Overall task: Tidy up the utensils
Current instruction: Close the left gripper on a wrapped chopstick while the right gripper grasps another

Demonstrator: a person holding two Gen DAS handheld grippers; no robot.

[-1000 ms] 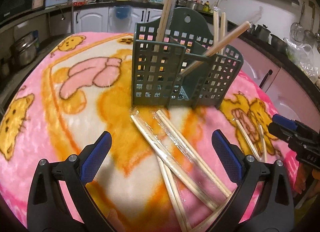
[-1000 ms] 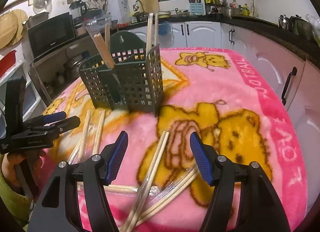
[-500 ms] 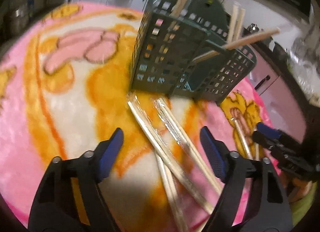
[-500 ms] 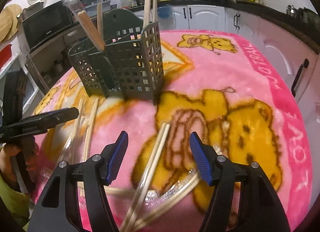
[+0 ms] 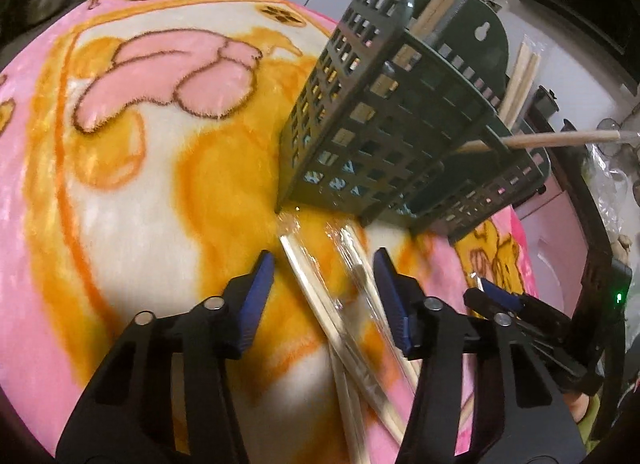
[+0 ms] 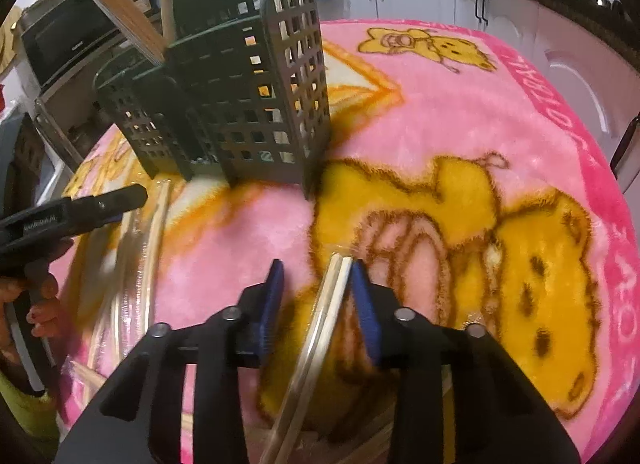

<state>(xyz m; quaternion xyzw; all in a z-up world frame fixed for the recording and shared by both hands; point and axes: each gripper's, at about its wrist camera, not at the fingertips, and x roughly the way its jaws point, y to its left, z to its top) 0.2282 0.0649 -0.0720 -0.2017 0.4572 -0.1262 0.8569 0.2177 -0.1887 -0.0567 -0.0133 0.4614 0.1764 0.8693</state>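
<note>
A dark green slotted utensil holder [image 5: 400, 124] [image 6: 240, 104] stands on a pink bear-print blanket and has several chopsticks upright in it. My left gripper [image 5: 324, 284] hangs low over two plastic-wrapped chopstick pairs [image 5: 316, 296]. Its jaws are closing with the pairs between them, and the pads do not press on them. My right gripper [image 6: 318, 296] is closing around another wrapped chopstick pair [image 6: 332, 292]. That pair lies against the right pad, and the left pad stands apart from it.
The blanket [image 6: 480, 104] covers a round table. More wrapped chopsticks [image 6: 152, 232] lie in front of the holder. The other gripper shows at each view's edge: the right gripper's tips [image 5: 500, 300], and the left gripper's finger [image 6: 80, 208] with a hand below it. Kitchen counters ring the table.
Both grippers have come down and closer to the chopsticks on the blanket. Both pairs of jaws have narrowed a lot, and the left gripper has rolled.
</note>
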